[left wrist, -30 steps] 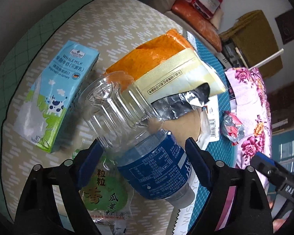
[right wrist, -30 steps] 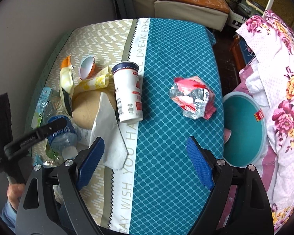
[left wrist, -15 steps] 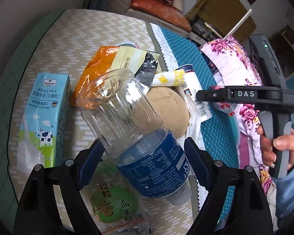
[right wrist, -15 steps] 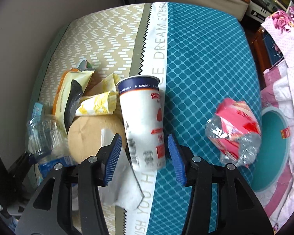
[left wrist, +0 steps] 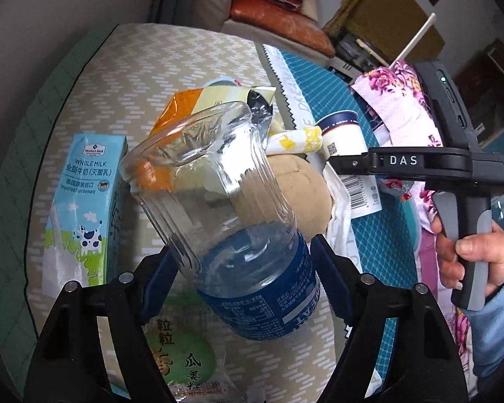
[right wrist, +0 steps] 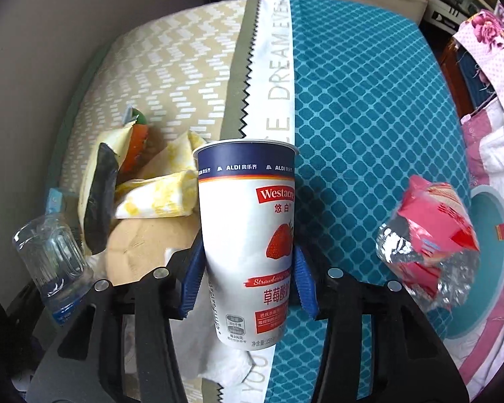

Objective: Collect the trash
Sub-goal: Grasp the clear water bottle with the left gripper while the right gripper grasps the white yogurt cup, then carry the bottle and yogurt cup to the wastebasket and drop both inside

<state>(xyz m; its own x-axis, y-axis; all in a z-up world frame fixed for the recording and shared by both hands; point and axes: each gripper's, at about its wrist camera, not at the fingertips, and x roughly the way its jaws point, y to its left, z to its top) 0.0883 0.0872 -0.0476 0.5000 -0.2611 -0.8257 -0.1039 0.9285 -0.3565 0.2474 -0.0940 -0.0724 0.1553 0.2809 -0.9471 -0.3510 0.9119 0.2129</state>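
Clear ribbed plastic forms the upper body of the empty water bottle with a dark blue label [left wrist: 248, 235], which is clamped at its labelled part between the blue pads of the left gripper [left wrist: 245, 282] and tilted so that its base points forward and up from the jaws. White paper with a navy rim band and a strawberry print makes up the tall yogurt cup [right wrist: 248, 235], which is pinched at mid-height between the blue pads of the right gripper [right wrist: 248, 285], rim pointing away from the camera. Just ahead of the left gripper and behind the bottle, a round tan paper lump [left wrist: 299, 194] is seen, with a crumpled yellow-and-white wrapper [left wrist: 295, 139] and an orange and cream foil snack bag [left wrist: 188, 107] beyond it. To the left of the left gripper a light blue whole-milk carton [left wrist: 84, 208] lies flat, and below the jaws a clear packet with a green label [left wrist: 181, 359] is visible. Right of the right gripper, a crushed red and silver foil wrapper [right wrist: 430, 241] lies apart from the cup. Everything is laid on a patterned cloth, beige on one side and teal on the other [right wrist: 352, 100]. Beyond the red wrapper, off the cloth's edge, a round teal bin [right wrist: 494, 231] is partly seen.
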